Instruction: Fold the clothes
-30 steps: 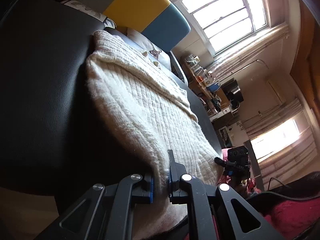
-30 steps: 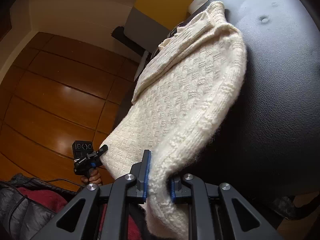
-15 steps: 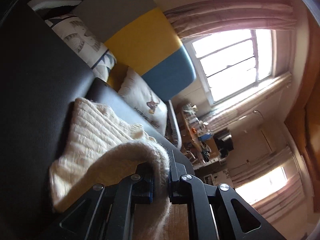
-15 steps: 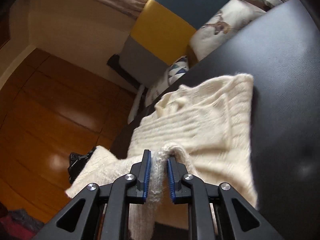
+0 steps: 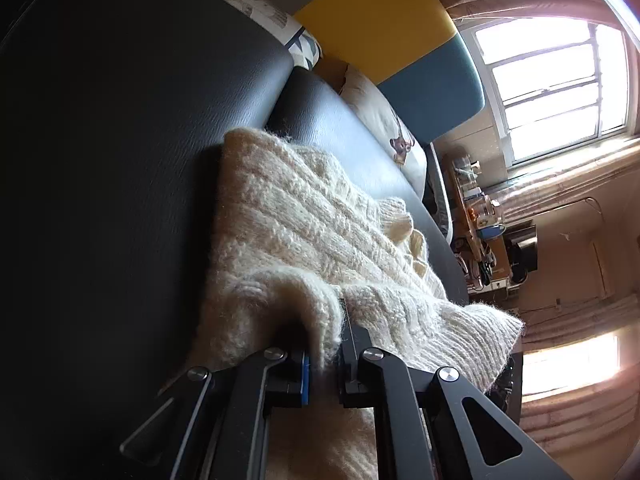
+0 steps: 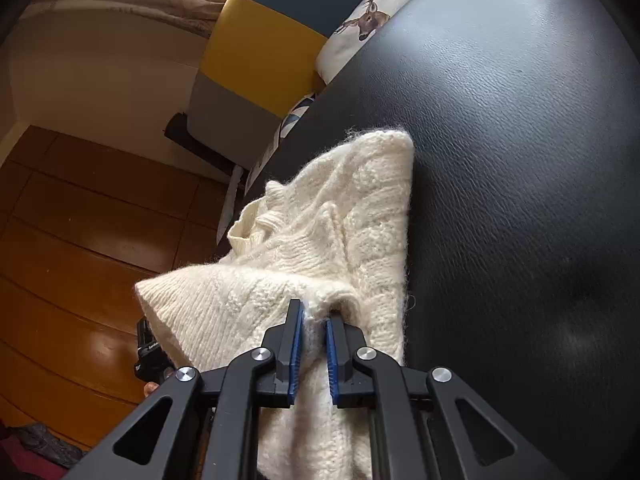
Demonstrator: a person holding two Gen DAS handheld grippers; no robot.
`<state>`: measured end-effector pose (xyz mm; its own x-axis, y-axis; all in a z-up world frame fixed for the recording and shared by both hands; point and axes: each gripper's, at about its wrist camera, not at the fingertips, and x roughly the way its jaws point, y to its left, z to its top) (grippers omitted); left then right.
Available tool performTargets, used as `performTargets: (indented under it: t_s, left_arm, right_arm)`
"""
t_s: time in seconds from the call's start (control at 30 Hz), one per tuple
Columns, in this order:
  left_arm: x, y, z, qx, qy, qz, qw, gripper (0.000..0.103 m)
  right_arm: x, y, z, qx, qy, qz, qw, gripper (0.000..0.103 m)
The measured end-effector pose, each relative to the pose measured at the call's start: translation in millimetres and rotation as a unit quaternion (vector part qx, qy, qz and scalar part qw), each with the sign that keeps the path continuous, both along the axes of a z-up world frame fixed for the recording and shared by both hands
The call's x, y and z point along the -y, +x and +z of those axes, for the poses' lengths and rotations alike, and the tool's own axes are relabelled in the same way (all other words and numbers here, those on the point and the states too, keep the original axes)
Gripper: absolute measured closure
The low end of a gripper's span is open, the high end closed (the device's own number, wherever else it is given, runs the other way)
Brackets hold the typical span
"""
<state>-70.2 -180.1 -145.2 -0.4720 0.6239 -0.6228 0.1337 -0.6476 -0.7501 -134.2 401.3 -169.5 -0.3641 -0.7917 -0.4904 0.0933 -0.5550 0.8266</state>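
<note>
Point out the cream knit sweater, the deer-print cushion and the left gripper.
cream knit sweater (image 5: pixel 304 216), left wrist view, on the ribbed upper layer.
deer-print cushion (image 6: pixel 366 16), right wrist view, on the deer's head.
left gripper (image 5: pixel 324 350), left wrist view, between the fingertips clamping the knit.

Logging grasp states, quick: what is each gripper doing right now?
Left gripper: shut on the cream sweater.
Right gripper: shut on the same sweater's edge.
</note>
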Motion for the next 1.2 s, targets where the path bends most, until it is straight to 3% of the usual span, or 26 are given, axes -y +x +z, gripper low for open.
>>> performTargets:
  t_s: [0.03,0.1,0.13,0.17,0.27,0.33,0.4,0.43,0.5,0.63,0.67,0.8,0.87,0.93,1.03,1.13,1.2]
  left_arm:
    - [-1,14,0,0.006,0.004,-0.001,1.0,0.094]
    - [-2,39,3,0.014,0.016,-0.002,0.9998,0.094]
    - [-1,49,4,0.016,0.032,-0.003,0.9993,0.093]
    - [1,56,4,0.019,0.057,-0.005,0.9982,0.093]
    - [7,71,5,0.022,0.128,0.0,0.9915,0.091]
    - [9,73,8,0.015,0.178,0.008,0.9839,0.089]
    - [11,68,10,0.0,0.237,0.023,0.9711,0.08]
    - [16,64,9,-0.004,0.264,0.04,0.9637,0.071]
    - [27,55,2,-0.002,0.302,0.087,0.9493,0.065]
    - [58,46,-28,0.048,0.31,0.199,0.9283,0.062]
    - [64,47,-27,0.049,0.299,0.208,0.9301,0.062]
    - [85,47,1,0.024,0.204,0.207,0.9564,0.054]
    - [84,42,22,0.001,0.124,0.182,0.9754,0.046]
    - [69,33,42,-0.024,0.018,0.14,0.9897,0.044]
    - [32,14,58,-0.048,-0.12,0.068,0.9893,0.042]
    - [3,-4,53,-0.056,-0.151,0.019,0.9867,0.041]
    - [-14,-14,47,-0.057,-0.171,-0.005,0.9835,0.041]
  right_arm:
    - [0,6,4,0.0,0.011,0.004,1.0,0.095]
    - [0,17,13,0.01,0.004,0.017,1.0,0.084]
    - [1,20,15,0.026,-0.017,0.024,0.999,0.068]
    - [3,22,17,0.043,-0.041,0.031,0.998,0.059]
    - [18,28,24,0.067,-0.084,0.075,0.991,0.038]
    - [32,28,28,0.075,-0.101,0.115,0.985,0.032]
    - [39,22,34,0.057,-0.105,0.111,0.987,0.032]
    - [38,17,36,0.046,-0.121,0.087,0.988,0.032]
    - [31,3,32,0.035,-0.166,0.022,0.985,0.032]
    - [26,-27,15,0.06,-0.15,-0.074,0.984,0.032]
    - [25,-28,11,0.068,-0.156,-0.084,0.982,0.032]
    - [30,-25,15,0.054,-0.153,-0.084,0.983,0.032]
    - [32,-19,31,0.032,-0.106,-0.068,0.991,0.032]
    - [47,-10,49,-0.001,-0.033,-0.039,0.999,0.032]
    - [81,2,72,-0.054,0.089,0.014,0.995,0.032]
    - [112,0,90,-0.116,0.222,0.038,0.968,0.032]
    - [121,-5,92,-0.131,0.289,0.035,0.948,0.032]
